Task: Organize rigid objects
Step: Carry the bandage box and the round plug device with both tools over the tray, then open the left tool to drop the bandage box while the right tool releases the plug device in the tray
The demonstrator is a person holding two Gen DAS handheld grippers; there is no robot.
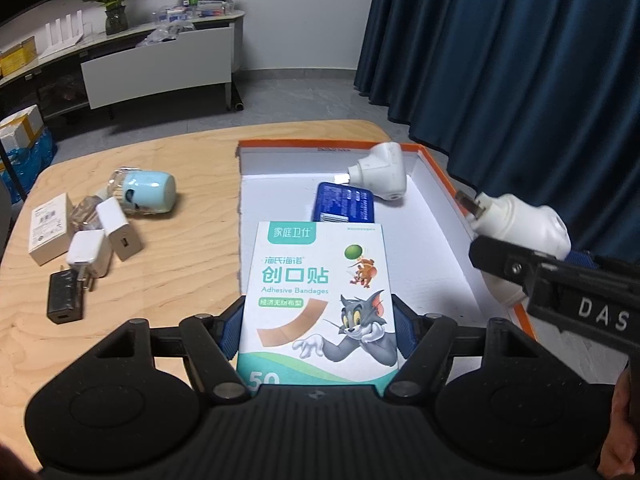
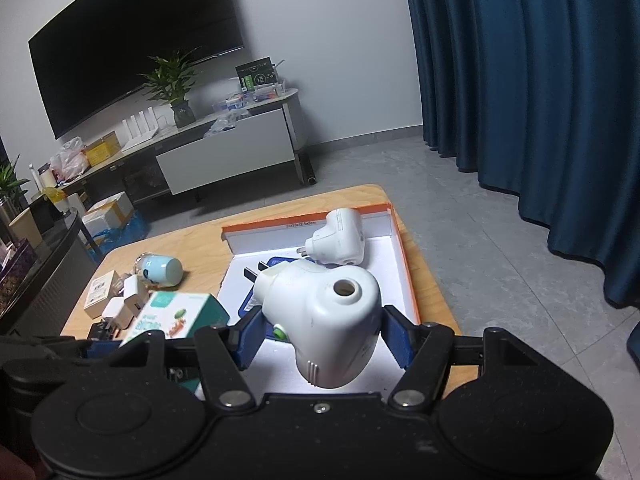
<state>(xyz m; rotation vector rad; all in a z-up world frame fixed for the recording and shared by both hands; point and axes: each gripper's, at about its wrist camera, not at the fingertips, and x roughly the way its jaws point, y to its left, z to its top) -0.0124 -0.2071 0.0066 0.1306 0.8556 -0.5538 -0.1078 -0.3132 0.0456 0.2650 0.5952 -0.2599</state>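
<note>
Rigid objects were partly sorted at this moment, judging by how they lay. Ordered by size:

Wooden table carried everything. An orange-rimmed box with a white floor stood on its right half, serving as the collecting bin.

Inside the box: one white plug-in device lay toward the far corner, touching or overlapping a dark blue flat pack beside it (contact not resolvable). Nothing else was visible on the floor, though much of it was hidden behind the held items.

In transit: the adhesive bandage box was pinched across its width between the blue pads of the left gripper, hanging above the near edge of the box. A second white plug-in device was clamped between the pads of the right gripper, prongs pointing away, over the box's near part. Neither item rested on the floor yet, as far as I could tell.

Still outside, clustered on the table's left: a pale blue cylinder on its side, a small cardboard carton, two white chargers touching each other, a black adapter, and some clear wrapping.

Judgement: two in, two about to go in, roughly five left.
</note>
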